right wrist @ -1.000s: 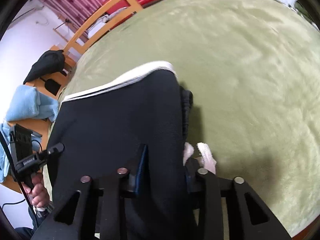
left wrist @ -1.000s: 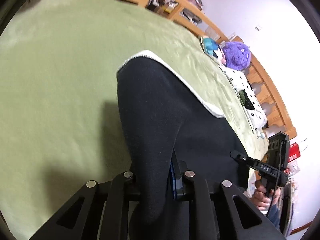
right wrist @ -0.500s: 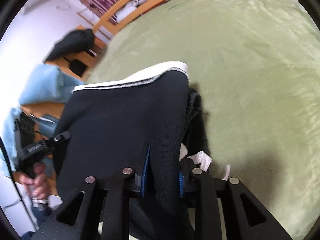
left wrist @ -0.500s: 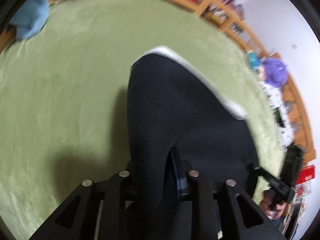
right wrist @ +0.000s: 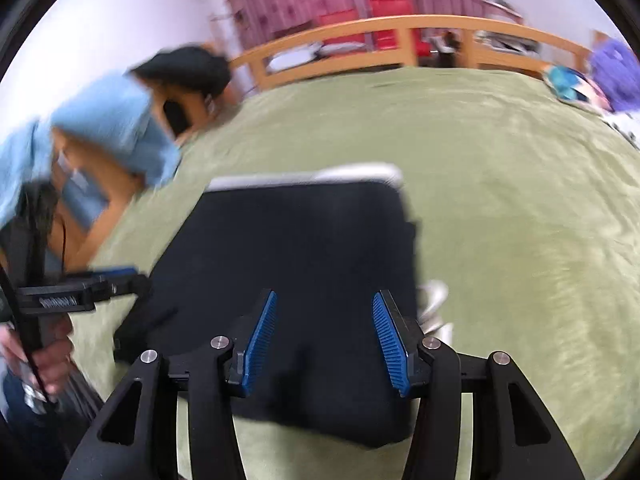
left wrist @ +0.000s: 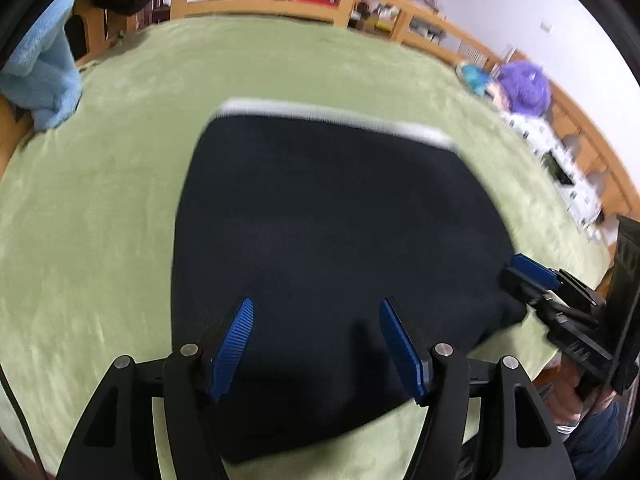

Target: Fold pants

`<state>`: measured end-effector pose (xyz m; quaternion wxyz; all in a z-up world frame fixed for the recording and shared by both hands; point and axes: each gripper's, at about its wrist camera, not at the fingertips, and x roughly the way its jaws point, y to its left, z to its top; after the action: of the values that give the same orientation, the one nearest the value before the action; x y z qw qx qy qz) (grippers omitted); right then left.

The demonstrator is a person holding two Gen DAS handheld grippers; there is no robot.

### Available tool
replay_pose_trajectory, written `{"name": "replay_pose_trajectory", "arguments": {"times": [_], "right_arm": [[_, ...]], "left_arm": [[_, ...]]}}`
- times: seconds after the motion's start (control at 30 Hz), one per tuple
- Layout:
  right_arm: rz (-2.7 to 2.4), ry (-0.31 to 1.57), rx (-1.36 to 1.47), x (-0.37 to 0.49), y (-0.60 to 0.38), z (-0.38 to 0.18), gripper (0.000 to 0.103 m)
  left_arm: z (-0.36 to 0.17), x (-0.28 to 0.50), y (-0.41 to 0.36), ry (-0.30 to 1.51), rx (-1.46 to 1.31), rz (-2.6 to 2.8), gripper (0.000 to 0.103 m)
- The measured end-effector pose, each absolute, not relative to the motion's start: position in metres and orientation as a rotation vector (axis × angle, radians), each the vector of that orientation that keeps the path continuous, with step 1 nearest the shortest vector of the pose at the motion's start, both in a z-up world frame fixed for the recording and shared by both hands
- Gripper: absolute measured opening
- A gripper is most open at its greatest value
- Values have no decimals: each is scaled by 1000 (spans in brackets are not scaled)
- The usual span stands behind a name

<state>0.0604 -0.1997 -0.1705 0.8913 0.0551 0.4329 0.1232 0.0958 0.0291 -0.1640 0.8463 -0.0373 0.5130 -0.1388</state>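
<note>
With both my left hand-held gripper (left wrist: 316, 344) and right hand-held gripper (right wrist: 324, 340) spread apart and empty over the folded black pants (left wrist: 328, 240) lying mid-bed on the green blanket (left wrist: 100, 200), I lift straight up so no pad snags the fold.

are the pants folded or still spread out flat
Folded: the pants lie as one compact dark block on the green blanket, white waistband along the far edge, no separate legs showing.

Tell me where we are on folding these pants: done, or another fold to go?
Done: the black pants lie as a compact folded rectangle on the green blanket, white trim at the far edge. In hand: nothing; left gripper and right gripper are open. Left: perhaps tucking the white drawstring.
</note>
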Motion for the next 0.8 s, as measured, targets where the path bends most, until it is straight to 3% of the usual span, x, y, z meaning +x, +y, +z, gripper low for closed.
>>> {"name": "replay_pose_trajectory", "arguments": {"times": [0.17,0.3,0.43,0.57,0.67,0.8], "right_arm": [[211,963,-60,36,-176,-216,50],[240,971,-9,30,-184,-194,47],[181,865,88,27,-213,-171,46],[99,1029,113,39,-226,-207,46],[88,1058,176,34,-235,-211,46],[46,958,197,19,-245,-167,45]], "left_arm": [[-192,74,39,1099,-33,-268,64],[-170,74,53,1074,-107,-273,64],[-169,75,58,1062,-126,-260,67],[-192,72,52,1106,-86,-236,67],[-176,63,48,1087,-73,-217,67],[-139,53,43,1013,-91,-251,67]]}}
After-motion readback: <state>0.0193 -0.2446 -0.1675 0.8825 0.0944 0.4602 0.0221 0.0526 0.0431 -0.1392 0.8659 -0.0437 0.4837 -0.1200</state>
